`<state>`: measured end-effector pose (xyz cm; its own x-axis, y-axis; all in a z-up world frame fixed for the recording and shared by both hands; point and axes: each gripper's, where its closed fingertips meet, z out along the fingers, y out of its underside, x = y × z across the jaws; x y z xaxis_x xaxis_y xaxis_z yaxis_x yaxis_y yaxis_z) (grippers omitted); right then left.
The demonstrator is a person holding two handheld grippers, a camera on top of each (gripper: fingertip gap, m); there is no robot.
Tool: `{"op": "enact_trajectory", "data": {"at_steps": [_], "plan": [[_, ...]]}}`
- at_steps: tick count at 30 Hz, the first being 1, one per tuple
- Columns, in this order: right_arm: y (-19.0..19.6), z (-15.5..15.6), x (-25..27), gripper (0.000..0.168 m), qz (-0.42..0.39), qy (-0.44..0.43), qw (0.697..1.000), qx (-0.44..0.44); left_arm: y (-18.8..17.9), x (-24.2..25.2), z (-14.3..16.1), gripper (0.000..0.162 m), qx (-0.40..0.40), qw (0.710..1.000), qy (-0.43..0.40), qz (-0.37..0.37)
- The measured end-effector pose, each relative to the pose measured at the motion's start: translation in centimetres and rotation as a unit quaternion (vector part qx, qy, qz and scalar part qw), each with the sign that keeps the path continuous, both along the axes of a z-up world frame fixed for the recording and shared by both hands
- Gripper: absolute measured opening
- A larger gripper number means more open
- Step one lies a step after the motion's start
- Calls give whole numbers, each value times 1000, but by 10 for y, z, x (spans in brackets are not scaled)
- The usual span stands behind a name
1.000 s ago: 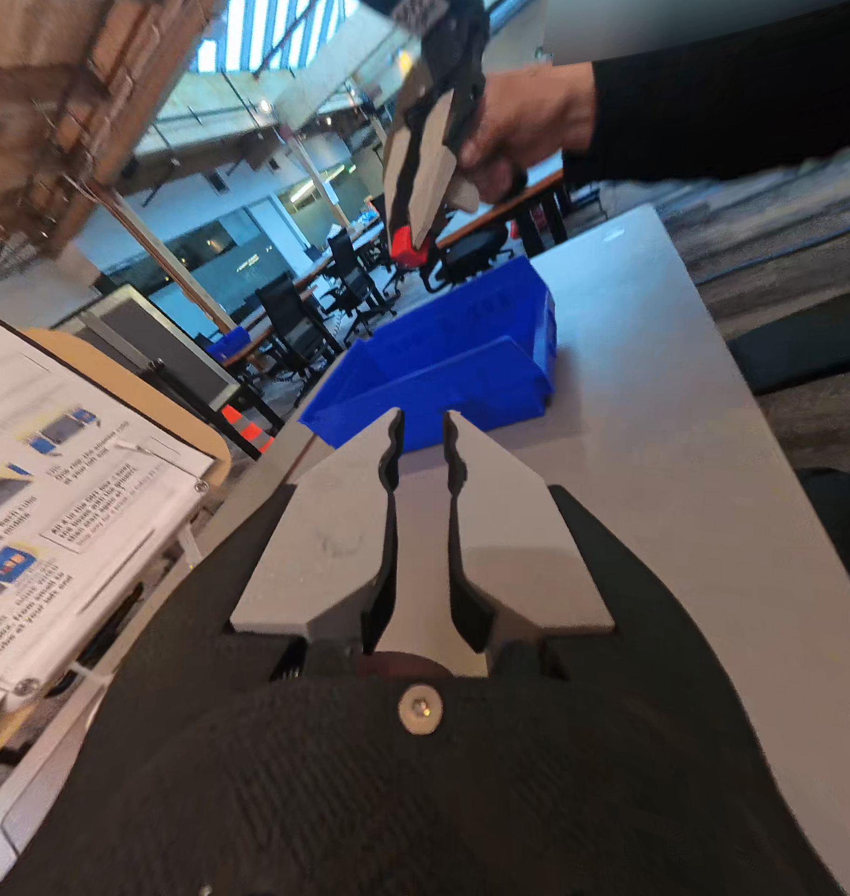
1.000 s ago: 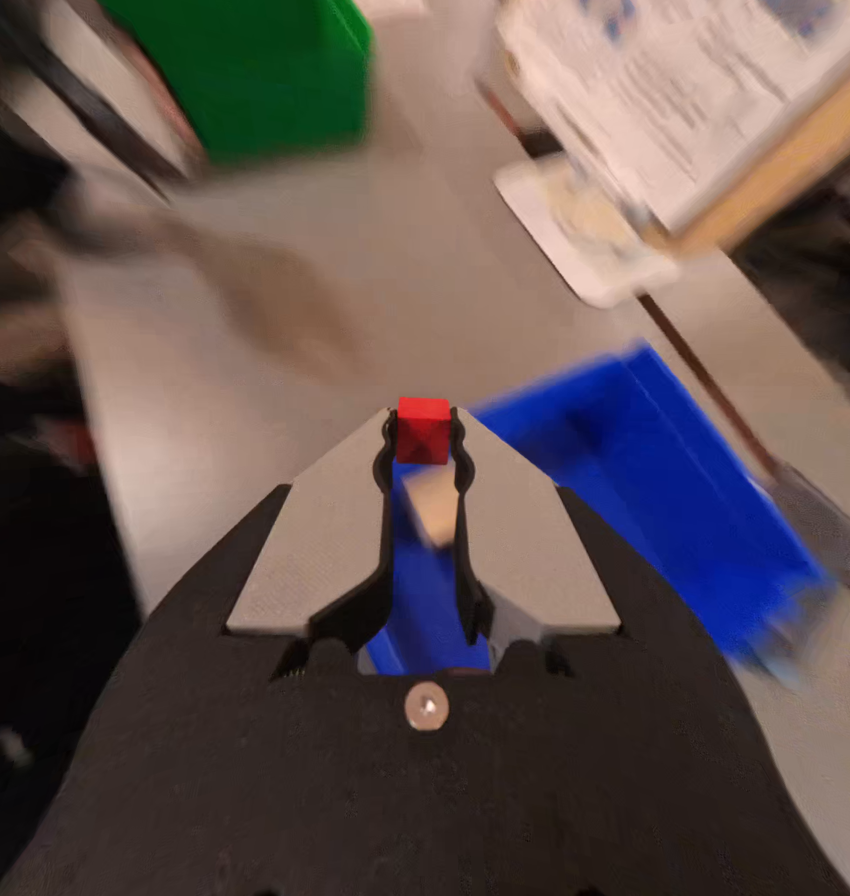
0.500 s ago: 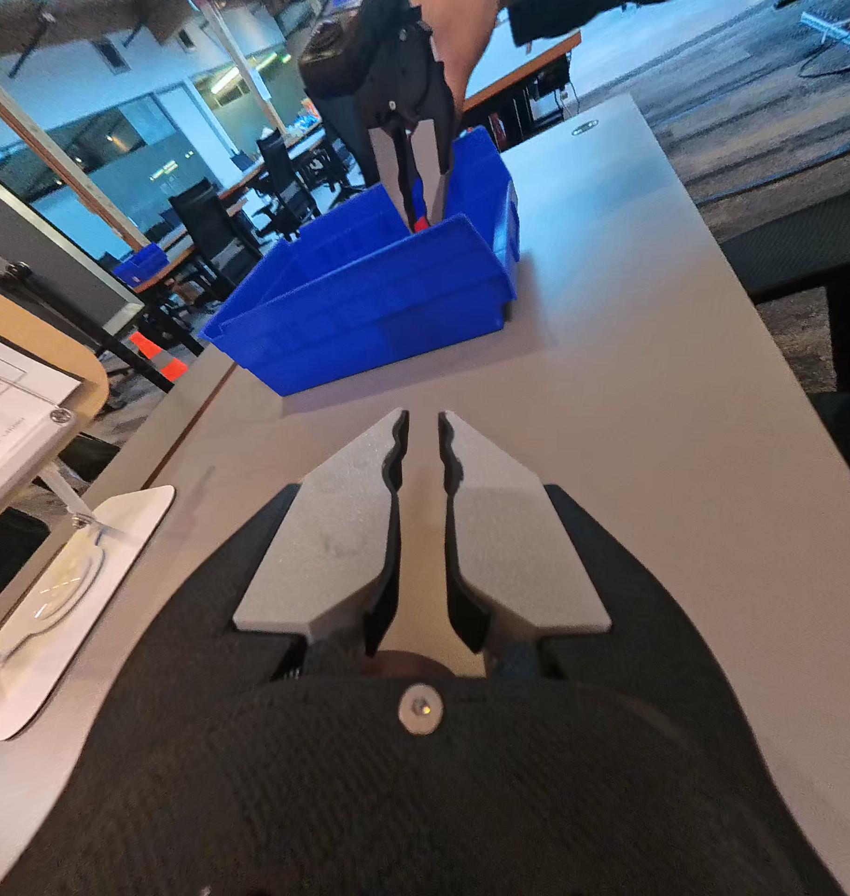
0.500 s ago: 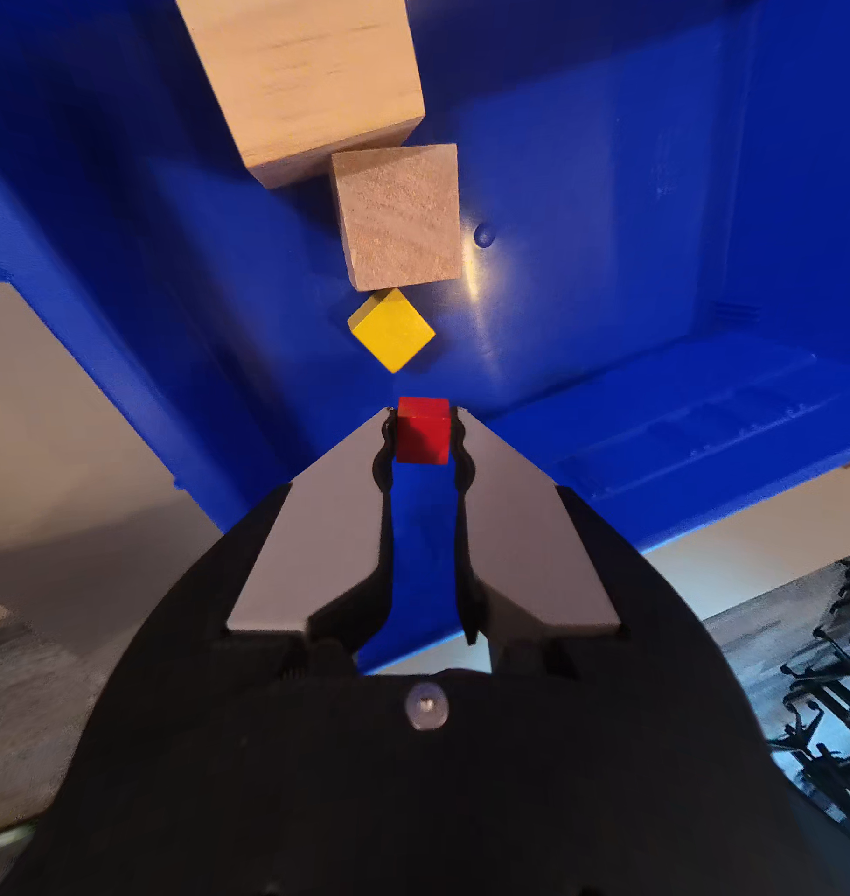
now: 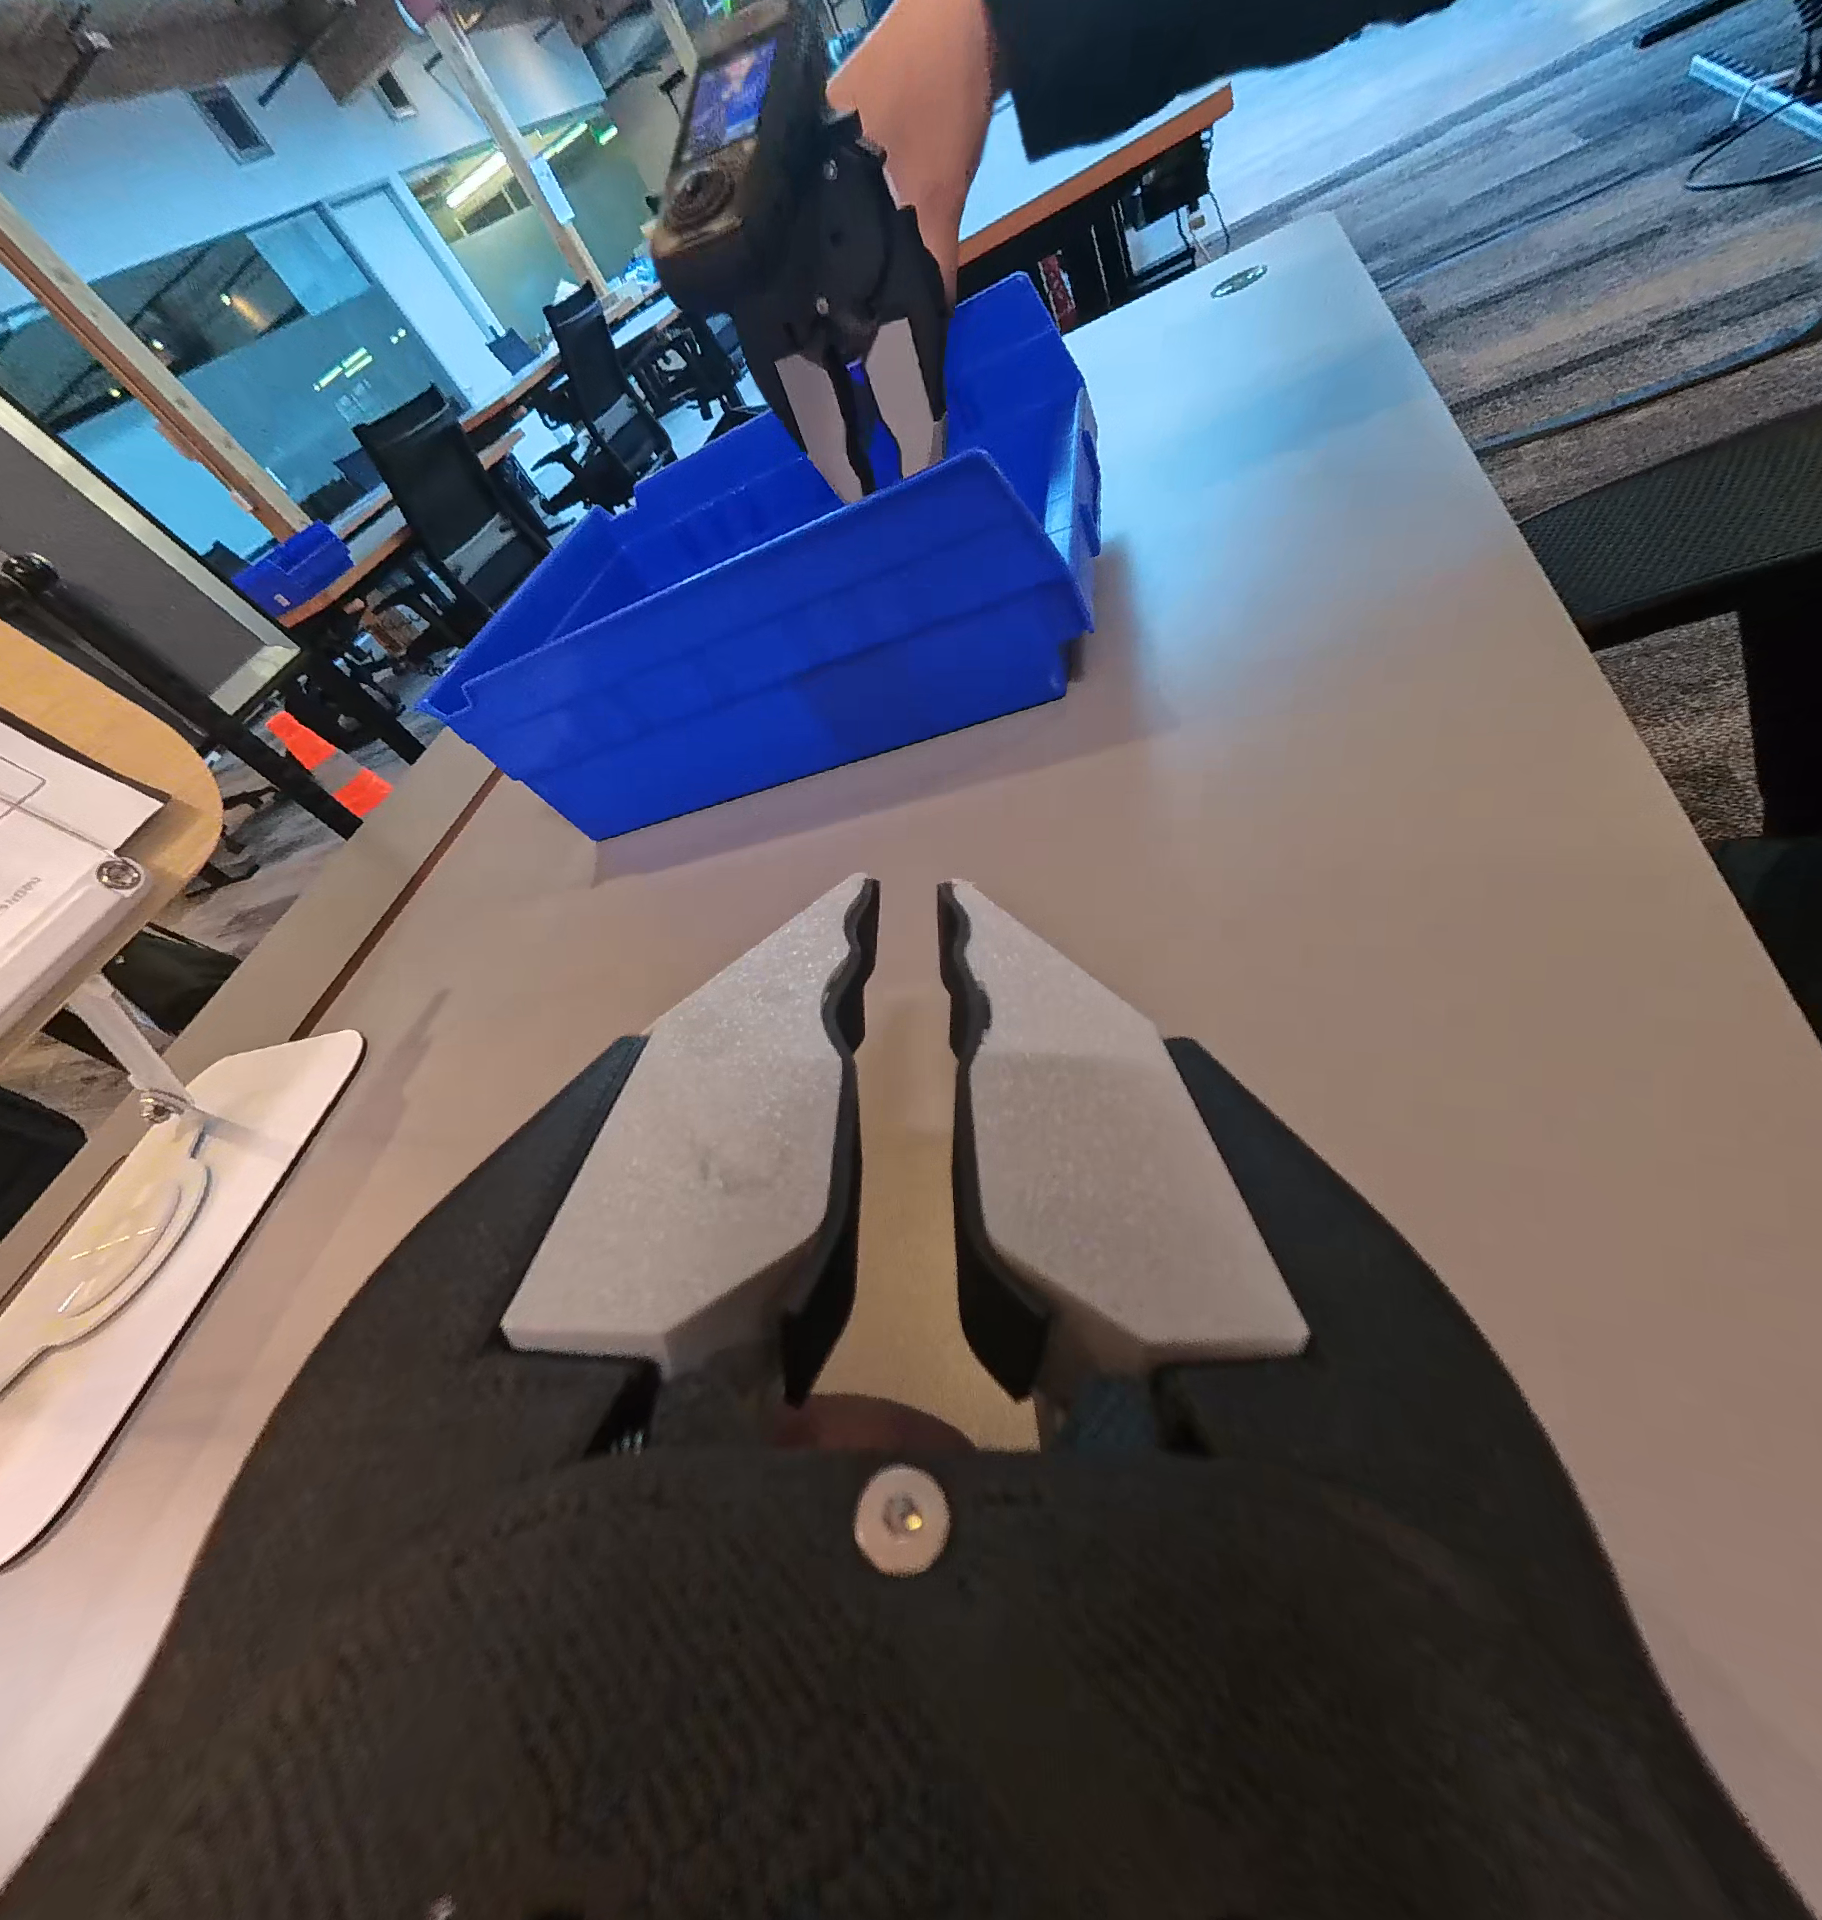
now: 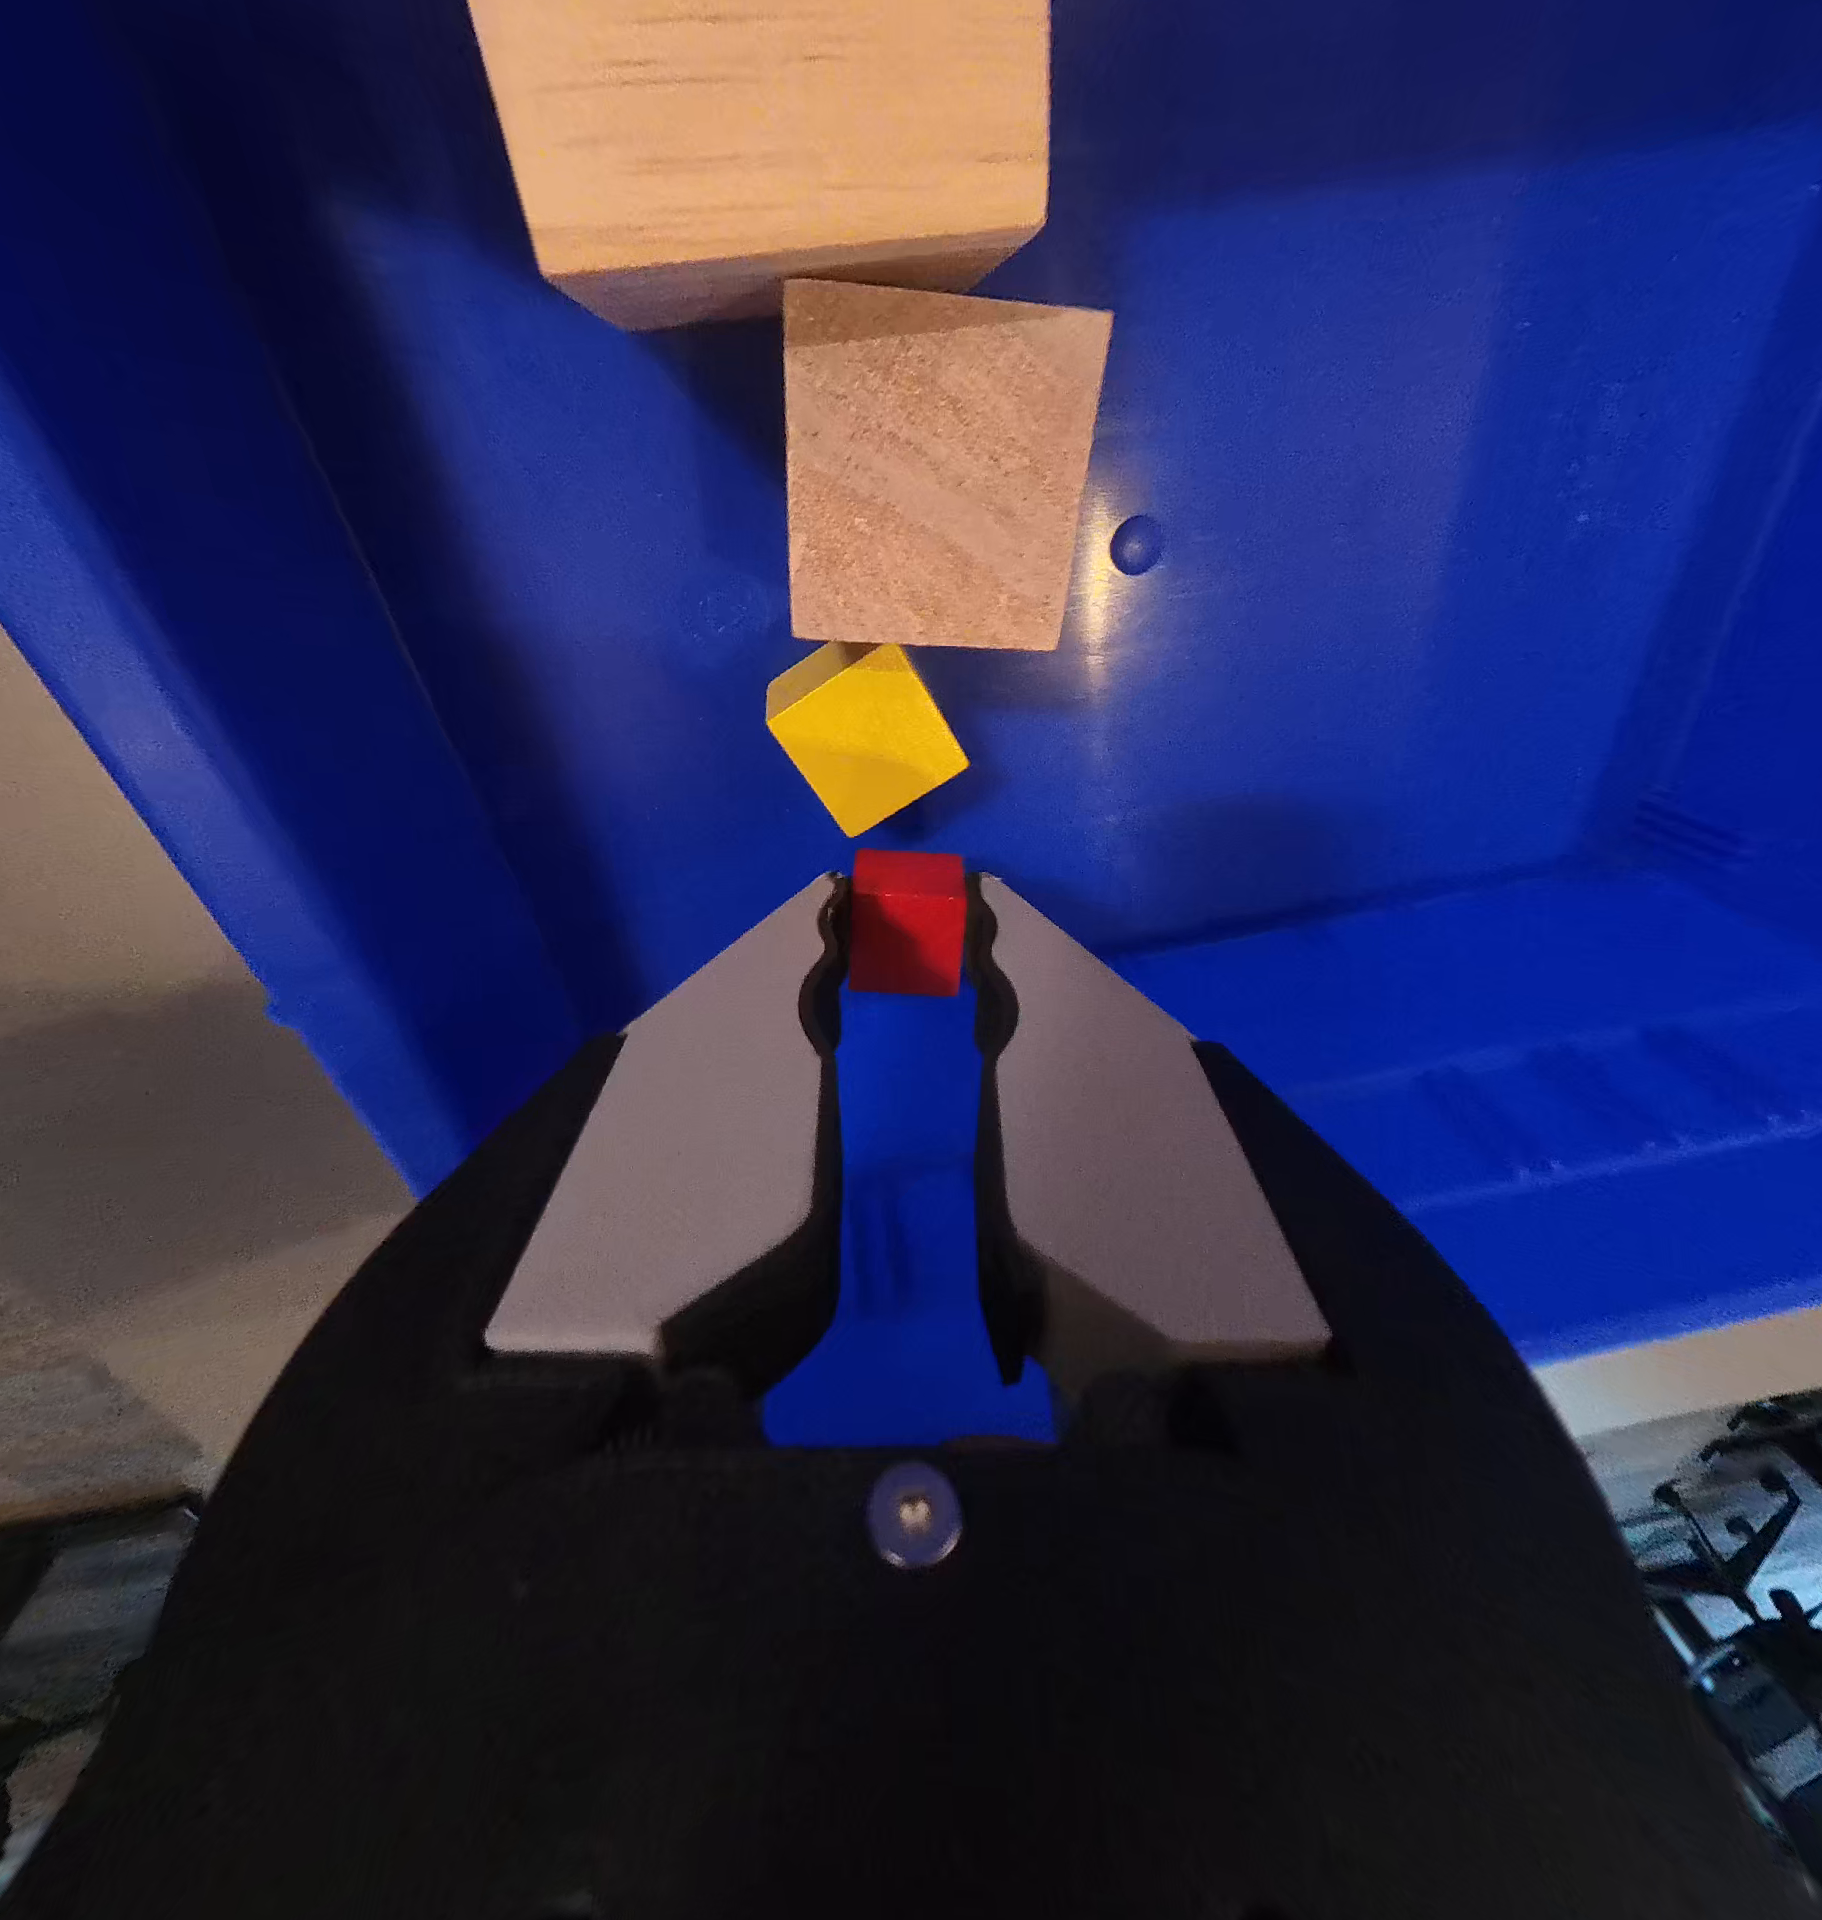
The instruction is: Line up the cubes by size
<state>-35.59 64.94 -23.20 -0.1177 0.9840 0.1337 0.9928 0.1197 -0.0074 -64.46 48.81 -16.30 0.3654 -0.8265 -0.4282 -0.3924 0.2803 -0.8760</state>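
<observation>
blue bin (image 6: 1509, 520) holds a row: big pale wood cube (image 6: 772, 135), smaller wood cube (image 6: 938, 468), yellow cube (image 6: 865, 738). right gripper (image 6: 907, 914) has its jaws clamped on the red cube (image 6: 905, 925), just short of yellow, maybe touching the floor. left gripper (image 5: 905, 925) hangs over the counter (image 5: 1354, 831), jaws slightly apart, nothing between.

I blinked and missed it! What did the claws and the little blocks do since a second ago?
The right claw carried the red cube down into the blue bin, just behind the yellow cube, gripping it throughout. The left claw tilted down toward the table, empty. The wooden cubes and the bin stayed put.
</observation>
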Motion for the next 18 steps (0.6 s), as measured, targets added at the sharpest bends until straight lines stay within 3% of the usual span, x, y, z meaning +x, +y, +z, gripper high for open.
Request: {"op": "enact_trajectory", "data": {"at_steps": [7, 11, 18], "plan": [[2, -7, -2, 20, 23, -1, 1000, 4, 1, -1, -1, 9, -4, 1000, -3, 1], [1, -7, 2, 44, 15, -7, 1000, 5, -1, 0, -2, 9, -5, 1000, 0, -3], [-4, 1, -15, 50, 32, 21, 999, 14, -1, 2, -3, 10, -8, 1000, 1, -5]]}}
